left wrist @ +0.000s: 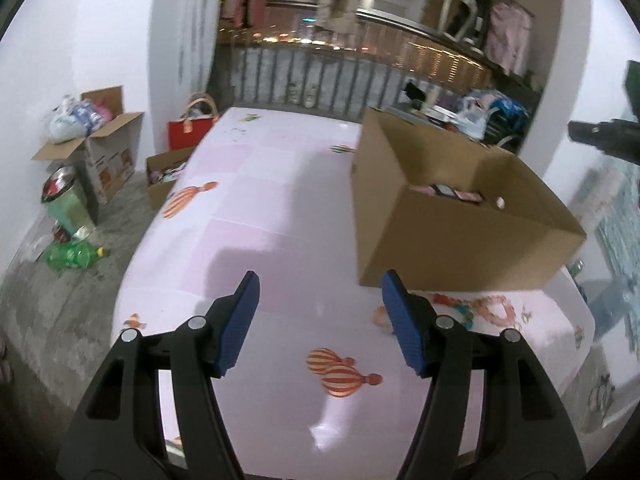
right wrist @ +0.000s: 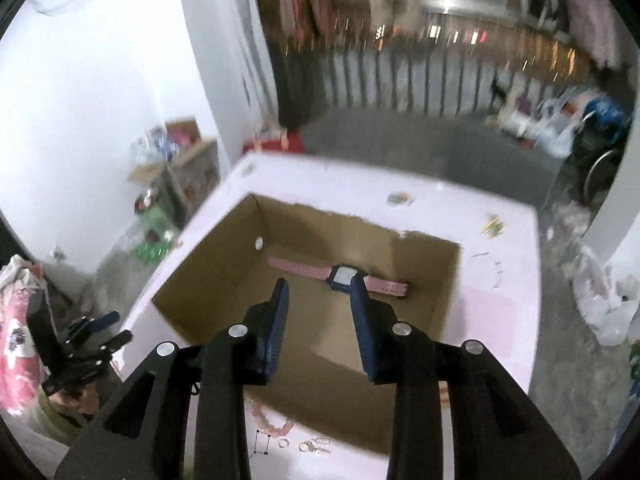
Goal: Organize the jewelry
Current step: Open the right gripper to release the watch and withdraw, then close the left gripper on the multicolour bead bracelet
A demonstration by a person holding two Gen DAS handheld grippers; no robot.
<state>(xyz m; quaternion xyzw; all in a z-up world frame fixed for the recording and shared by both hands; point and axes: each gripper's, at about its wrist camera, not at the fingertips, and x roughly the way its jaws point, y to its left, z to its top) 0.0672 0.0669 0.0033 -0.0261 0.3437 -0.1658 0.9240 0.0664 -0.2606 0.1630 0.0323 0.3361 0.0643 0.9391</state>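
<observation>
A pink-strapped watch (right wrist: 298, 267) with a dark square face lies flat on the floor of the open cardboard box (right wrist: 424, 292), which stands on the pink balloon-print tablecloth (left wrist: 280, 208). My right gripper (right wrist: 319, 282) hovers above the box, open, with nothing between its blue pads. Loose jewelry lies in front of the box: a pink bead bracelet (right wrist: 272, 424), small rings (right wrist: 284, 444) and silver pieces (right wrist: 316, 446). In the left wrist view, the beads (left wrist: 492, 308) show beside the right finger. My left gripper (left wrist: 321, 276) is open and empty over the cloth, left of the box (left wrist: 460, 240).
On the grey floor to the left stand open cardboard boxes (left wrist: 104, 152), a red bag (left wrist: 188, 130), a green bin (left wrist: 68, 204) and a green bottle (left wrist: 72, 256). A railing (left wrist: 320, 80) runs behind the table. Plastic bags (right wrist: 604, 308) lie on the floor to the right.
</observation>
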